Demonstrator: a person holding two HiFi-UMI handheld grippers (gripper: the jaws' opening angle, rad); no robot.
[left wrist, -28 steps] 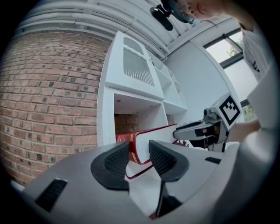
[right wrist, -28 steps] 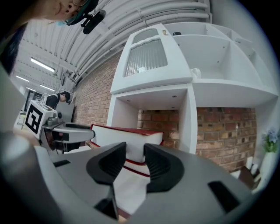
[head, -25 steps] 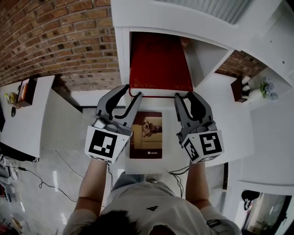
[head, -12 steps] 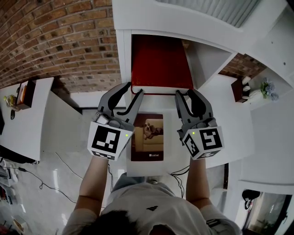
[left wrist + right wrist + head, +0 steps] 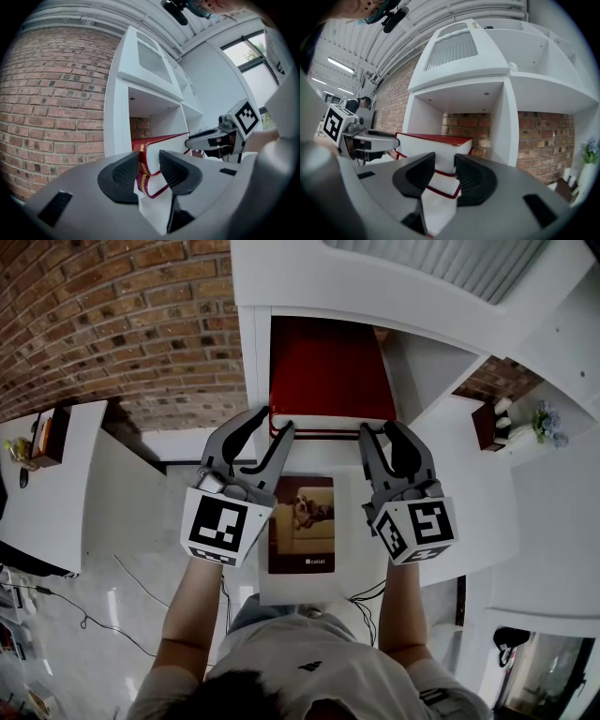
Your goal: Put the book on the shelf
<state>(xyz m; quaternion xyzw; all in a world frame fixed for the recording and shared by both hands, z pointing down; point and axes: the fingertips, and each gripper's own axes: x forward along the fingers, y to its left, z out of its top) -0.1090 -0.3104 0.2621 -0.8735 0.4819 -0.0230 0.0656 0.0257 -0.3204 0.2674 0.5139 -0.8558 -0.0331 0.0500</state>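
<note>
Thick red hardcover book [image 5: 328,371] lies flat in the open bay of the white shelf unit [image 5: 255,362]. Most of it is in, with the near edge poking just past the front lip. Left tool [image 5: 272,424] is at the near-left corner, right tool [image 5: 382,428] at the near-right corner. Both tools are part-open and clamp nothing. Each corner sits in the gap between the jaws, and the tips look to bear on the near edge. Reads as the final push-in.

To do it well: press both corners evenly so the book goes in square, keep it off the bay's side walls, and stop once the edge is flush.

Only the head view gives the depth in the bay, plus a picture booklet with a dog on a sofa [image 5: 302,526] on the white tabletop [image 5: 300,587] below. The left gripper view adds the gold-tooled spine and what looks like a second, thinner red-bound volume [image 5: 153,184] underneath. Both gripper views show brick at the bay's back, hidden from the head view.
</note>
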